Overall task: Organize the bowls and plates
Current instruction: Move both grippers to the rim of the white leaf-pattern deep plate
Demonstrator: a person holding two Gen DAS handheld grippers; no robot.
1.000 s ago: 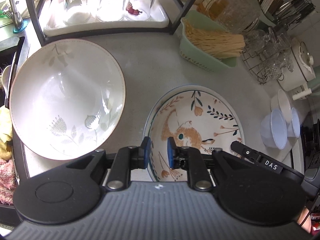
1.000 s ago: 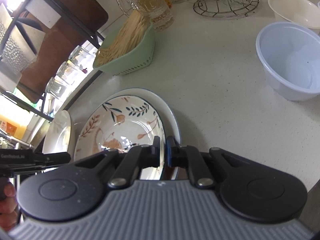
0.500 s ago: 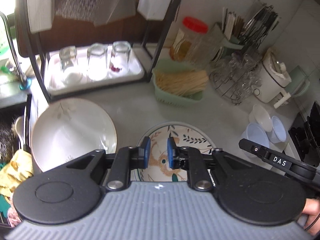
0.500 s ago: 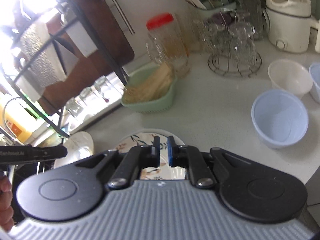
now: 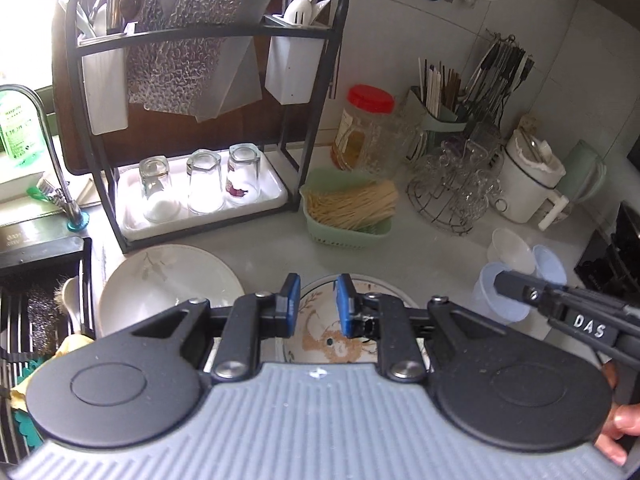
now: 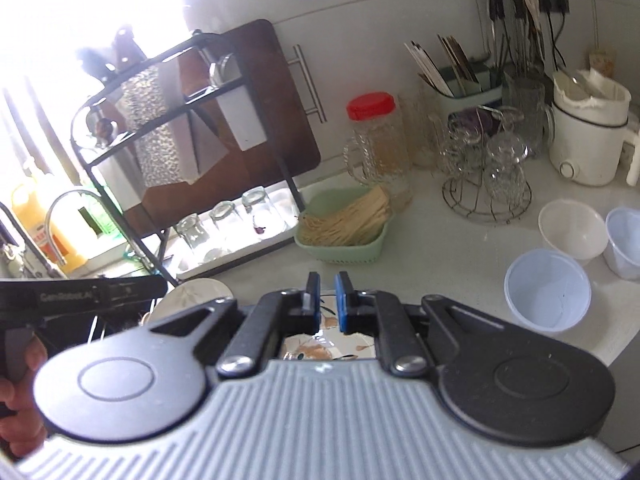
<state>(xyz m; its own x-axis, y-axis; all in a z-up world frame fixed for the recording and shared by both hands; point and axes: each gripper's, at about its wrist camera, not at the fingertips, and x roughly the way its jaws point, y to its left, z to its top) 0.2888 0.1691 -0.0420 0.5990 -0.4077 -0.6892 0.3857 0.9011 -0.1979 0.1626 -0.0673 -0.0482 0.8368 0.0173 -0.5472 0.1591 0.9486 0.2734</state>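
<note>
Pale speckled kitchen counter [image 5: 276,252], black dish rack [image 5: 192,36] at the back; the round floral-painted ceramic plate [image 5: 320,340] sits beside the large white leaf-print bowl [image 5: 160,292]. Left gripper [image 5: 316,310] hovers above the plate, jaws opening, empty. Right gripper [image 6: 324,300] hangs above too, nearly closed, gripping nothing.

The pale countertop [image 5: 276,256] carried a white bowl [image 5: 168,284], a patterned plate [image 5: 336,340], a green basket [image 5: 348,216], plastic bowls [image 6: 548,288] and a black rack [image 5: 200,120].
</note>
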